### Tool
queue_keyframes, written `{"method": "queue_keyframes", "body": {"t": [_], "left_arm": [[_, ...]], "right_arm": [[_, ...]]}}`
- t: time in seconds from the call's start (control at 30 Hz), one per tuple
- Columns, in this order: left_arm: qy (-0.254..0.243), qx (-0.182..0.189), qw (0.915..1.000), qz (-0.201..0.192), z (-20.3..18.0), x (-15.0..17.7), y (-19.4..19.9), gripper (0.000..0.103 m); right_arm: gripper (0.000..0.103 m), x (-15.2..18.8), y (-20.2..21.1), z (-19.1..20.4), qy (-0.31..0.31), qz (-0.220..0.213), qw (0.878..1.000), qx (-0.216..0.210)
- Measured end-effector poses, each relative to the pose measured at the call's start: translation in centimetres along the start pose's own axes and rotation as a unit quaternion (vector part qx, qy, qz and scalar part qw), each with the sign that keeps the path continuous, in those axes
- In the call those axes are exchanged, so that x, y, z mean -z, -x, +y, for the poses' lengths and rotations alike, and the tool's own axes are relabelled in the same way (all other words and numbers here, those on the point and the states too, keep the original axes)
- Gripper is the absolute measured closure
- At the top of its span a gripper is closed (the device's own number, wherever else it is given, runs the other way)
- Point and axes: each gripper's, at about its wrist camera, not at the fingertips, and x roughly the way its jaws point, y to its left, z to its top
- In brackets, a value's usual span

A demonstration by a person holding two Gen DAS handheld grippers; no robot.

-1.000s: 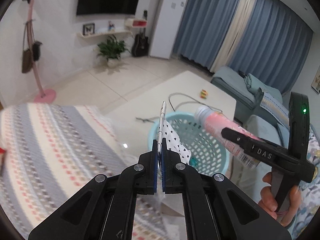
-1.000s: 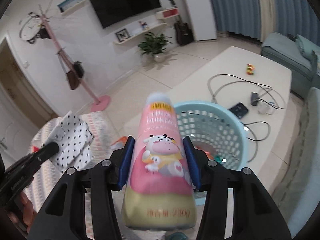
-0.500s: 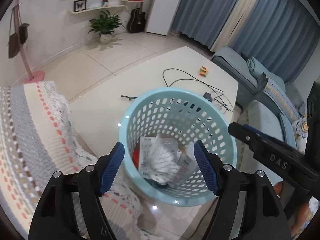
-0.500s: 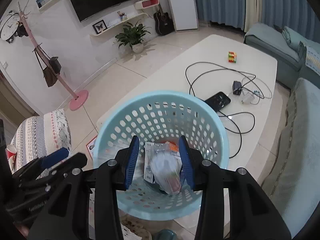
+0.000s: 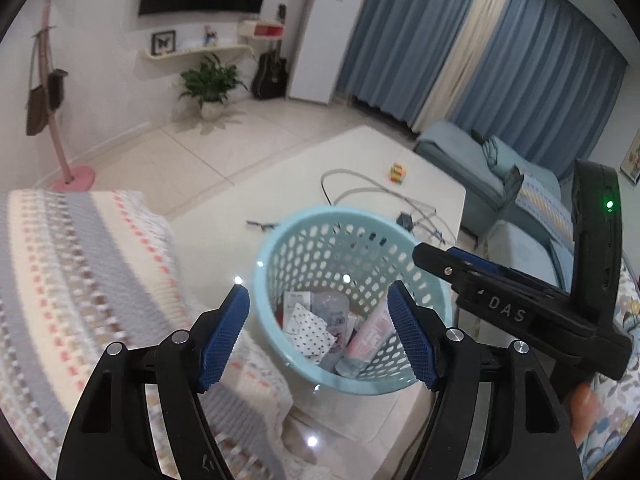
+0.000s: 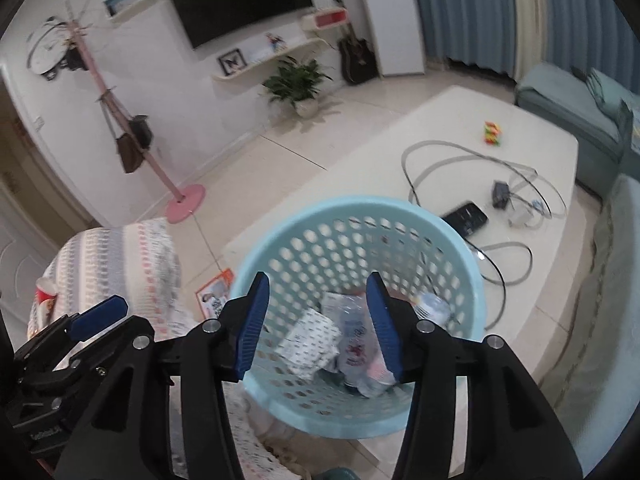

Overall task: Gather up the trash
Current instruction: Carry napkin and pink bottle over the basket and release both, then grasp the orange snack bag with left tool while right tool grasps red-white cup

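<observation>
A light blue perforated basket (image 5: 280,224) (image 6: 360,204) stands on the near end of a cream table. Inside lie a white polka-dot packet (image 5: 306,328) (image 6: 310,338), a pink tube (image 5: 372,332) and other wrappers. My left gripper (image 5: 318,300) hovers above the basket's near rim, open wide, with nothing between its blue pads. My right gripper (image 6: 318,284) hangs over the basket too. Its jaws are opening and hold nothing. In the left wrist view the right gripper (image 5: 432,256) juts in from the right, over the rim. The left gripper's blue tip (image 6: 100,312) shows at the lower left of the right wrist view.
Further along the table lie looped cables (image 6: 460,160), a black phone (image 6: 466,218) and a colourful cube (image 5: 397,171). A striped knit throw (image 5: 80,260) lies to the left, with a red cup (image 6: 44,296) on it. A blue sofa (image 6: 568,96) stands to the right.
The left gripper let go of the polka-dot packet and the right let go of the pink tube. Both items now lie in the basket. Both grippers have drawn back a little from above it.
</observation>
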Motion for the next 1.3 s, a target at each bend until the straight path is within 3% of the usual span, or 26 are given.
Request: {"method": "queue_keyframes", "body": {"t": [0.2,0.4,0.73,1.3], "left_arm": [[0.01,-0.024,0.9979,-0.058,1.4,0.0,6.1,0.034],[0.033,-0.083,0.9892,-0.116,4.2,0.8,12.3,0.034],[0.089,-0.226,0.9528,-0.182,9.8,2.8,21.4,0.034],[0.144,-0.318,0.9143,-0.206,16.0,6.8,29.5,0.034]], "right_arm": [[0.047,-0.5,2.4,5.4,0.055,-0.033,0.997,-0.037],[0.041,-0.6,3.7,11.5,0.111,-0.044,0.989,-0.084],[0.039,0.2,4.4,20.5,0.175,-0.04,0.975,-0.133],[0.029,4.3,4.6,34.9,0.28,-0.028,0.942,-0.185]]}}
